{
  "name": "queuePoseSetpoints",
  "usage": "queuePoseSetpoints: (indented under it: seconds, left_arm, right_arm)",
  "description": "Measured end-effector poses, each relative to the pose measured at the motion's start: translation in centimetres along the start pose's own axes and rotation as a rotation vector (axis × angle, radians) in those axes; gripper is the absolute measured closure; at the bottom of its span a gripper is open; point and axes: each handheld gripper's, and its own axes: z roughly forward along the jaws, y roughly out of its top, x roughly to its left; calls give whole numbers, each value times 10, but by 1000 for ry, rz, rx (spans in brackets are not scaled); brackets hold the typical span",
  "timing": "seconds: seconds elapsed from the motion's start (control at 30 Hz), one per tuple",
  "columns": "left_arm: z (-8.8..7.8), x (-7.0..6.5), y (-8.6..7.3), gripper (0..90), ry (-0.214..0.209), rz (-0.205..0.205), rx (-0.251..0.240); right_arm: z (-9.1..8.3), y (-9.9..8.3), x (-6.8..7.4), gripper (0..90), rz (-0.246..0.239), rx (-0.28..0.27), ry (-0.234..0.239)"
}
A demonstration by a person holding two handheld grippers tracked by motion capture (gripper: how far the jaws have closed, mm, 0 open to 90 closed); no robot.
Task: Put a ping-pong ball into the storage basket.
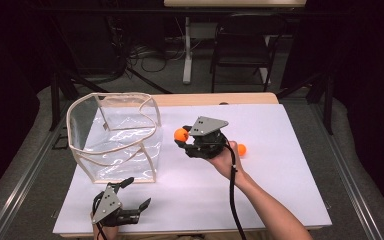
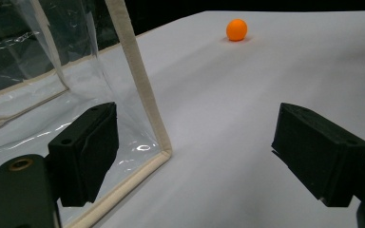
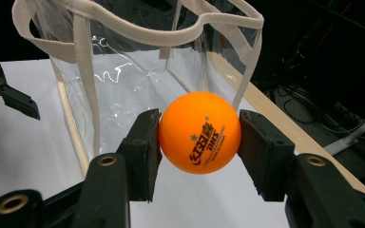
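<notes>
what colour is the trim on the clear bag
Cream or beige trim on the clear bag, clearest in the right gripper view.

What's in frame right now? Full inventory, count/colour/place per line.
held ball: 1, orange with printed lettering, clamped between the right gripper's pads, just right of the bag
loose ball: 1, orange, lying on the white sheet right of the right hand
clear bag: 1, transparent plastic with beige trim, standing open on the left half of the sheet
white sheet: 1, white, covering the tabletop
table: 1, light wood, edge showing beyond the sheet
chair: 1, black, on the floor beyond the table
left gripper: 1, black with grey plate, near table edge, jaws open by the bag's corner
right gripper: 1, black with grey plate, mid-table, shut on the ball
right hand: 1, holding the right gripper
</notes>
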Motion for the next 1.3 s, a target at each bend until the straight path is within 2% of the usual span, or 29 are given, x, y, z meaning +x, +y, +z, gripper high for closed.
queuePoseSetpoints:
  seconds: [1.3]
  left_arm:
    - [0,0,0,157,-2,0,-2]
  right_arm:
    - [1,28,-2,508,-53,11,-1]
